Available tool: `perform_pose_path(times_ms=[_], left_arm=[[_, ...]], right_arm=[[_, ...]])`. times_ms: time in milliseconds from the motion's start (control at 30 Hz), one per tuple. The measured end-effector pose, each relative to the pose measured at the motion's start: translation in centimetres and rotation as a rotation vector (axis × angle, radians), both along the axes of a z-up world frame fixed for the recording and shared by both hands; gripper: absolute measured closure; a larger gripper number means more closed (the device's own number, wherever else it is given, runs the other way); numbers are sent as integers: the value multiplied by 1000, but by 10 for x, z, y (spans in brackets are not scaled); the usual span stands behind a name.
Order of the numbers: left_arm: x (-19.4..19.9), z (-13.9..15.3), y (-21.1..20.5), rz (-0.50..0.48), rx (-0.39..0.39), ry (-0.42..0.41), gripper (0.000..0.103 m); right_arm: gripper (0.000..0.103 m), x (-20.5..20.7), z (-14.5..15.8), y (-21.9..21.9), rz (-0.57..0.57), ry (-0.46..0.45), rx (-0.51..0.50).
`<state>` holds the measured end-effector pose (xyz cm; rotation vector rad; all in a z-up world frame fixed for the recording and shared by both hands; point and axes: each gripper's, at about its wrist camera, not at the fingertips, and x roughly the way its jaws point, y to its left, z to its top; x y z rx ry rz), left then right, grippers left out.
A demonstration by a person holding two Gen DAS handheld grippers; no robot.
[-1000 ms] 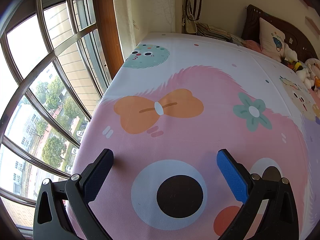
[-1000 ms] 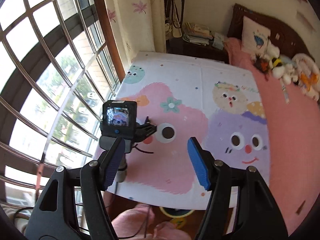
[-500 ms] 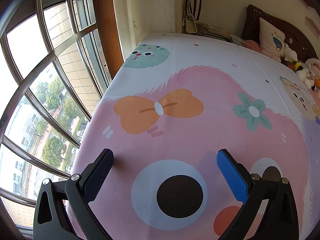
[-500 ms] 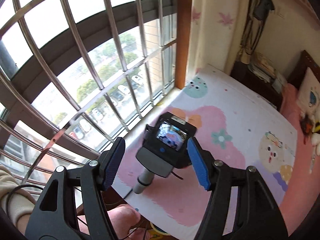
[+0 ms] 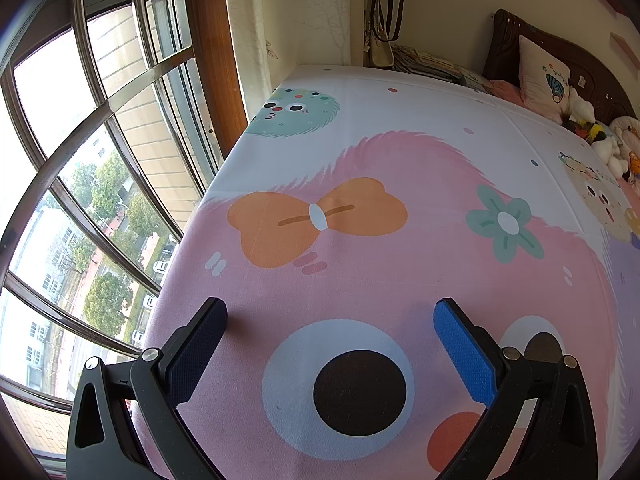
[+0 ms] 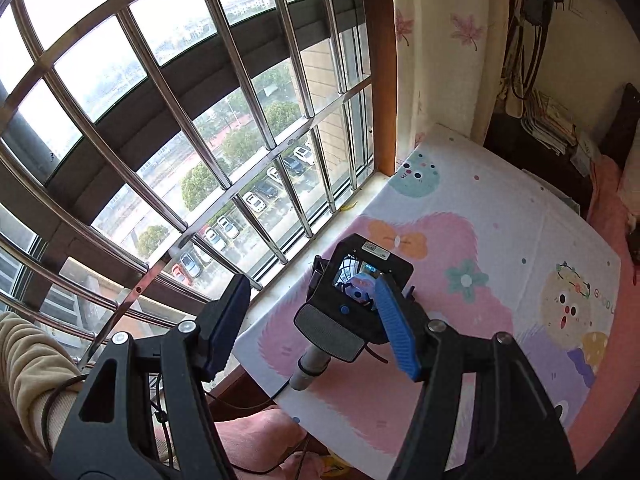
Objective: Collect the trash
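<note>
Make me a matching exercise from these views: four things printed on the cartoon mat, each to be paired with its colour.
Things:
1. Bow
2. Flower
3. Fuzzy monster by the window corner
4. Pupil of the big eye between the left gripper fingers

Colours:
A. Black
B. Teal with red and black dots
C. Orange
D. Green with a white centre

Pairs: 1-C, 2-D, 3-B, 4-A

The left wrist view looks steeply down, close over the cartoon mat [image 5: 360,160]; the right wrist view, higher and farther back, shares that mat [image 6: 500,240] and the barred window [image 6: 200,120].
</note>
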<state>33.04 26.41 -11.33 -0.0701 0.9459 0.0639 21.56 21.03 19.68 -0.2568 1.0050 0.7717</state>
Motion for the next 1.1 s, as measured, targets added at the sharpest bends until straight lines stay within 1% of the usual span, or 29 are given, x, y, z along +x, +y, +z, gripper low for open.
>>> perform_pose_path(times_ms=[133, 233, 333, 533, 667, 767, 900, 1000, 1100], left_arm=[[0, 0, 0, 0, 0, 0, 1], [0, 0, 0, 0, 0, 0, 1], [1, -1, 0, 0, 0, 0, 1], [1, -1, 0, 0, 0, 0, 1], [0, 0, 0, 0, 0, 0, 1], [0, 0, 0, 0, 0, 0, 1], [0, 0, 0, 0, 0, 0, 1], [0, 0, 0, 0, 0, 0, 1], [1, 0, 0, 0, 0, 0, 1]], right_arm=[[41, -7, 8, 6, 30, -35, -3], [41, -11, 11, 9, 34, -41, -32], [41, -9, 13, 11, 33, -28, -40], [41, -7, 7, 15, 12, 14, -111], [41, -8, 1, 4, -55, 68, -164], [41, -8, -3, -11, -141, 94, -199], [41, -6, -8, -26, -227, 158, -239], [41, -7, -9, -38, -290, 194, -240], [41, -10, -5, -49, -343, 203, -234]])
